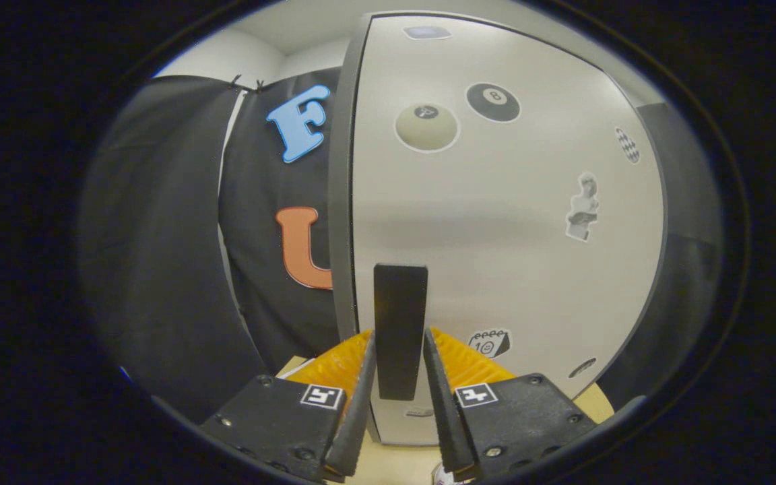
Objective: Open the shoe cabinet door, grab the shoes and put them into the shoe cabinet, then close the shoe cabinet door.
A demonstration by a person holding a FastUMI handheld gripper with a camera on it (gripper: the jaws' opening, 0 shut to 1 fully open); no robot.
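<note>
The shoe cabinet door (pixel 496 229) is a pale panel with several stickers, standing right in front of me. A dark upright bar handle (pixel 399 316) is fixed near the door's left edge. My gripper (pixel 398 350) has one finger on each side of the handle, and both fingers press against it. The door's grey left edge (pixel 342 202) shows beside the black cloth wall, and I cannot tell whether the door is ajar.
The black cloth wall (pixel 179 236) hangs to the left of the cabinet. A strip of light wooden floor (pixel 401 461) shows below the door between my fingers. Dark space lies to the right of the cabinet (pixel 688 269).
</note>
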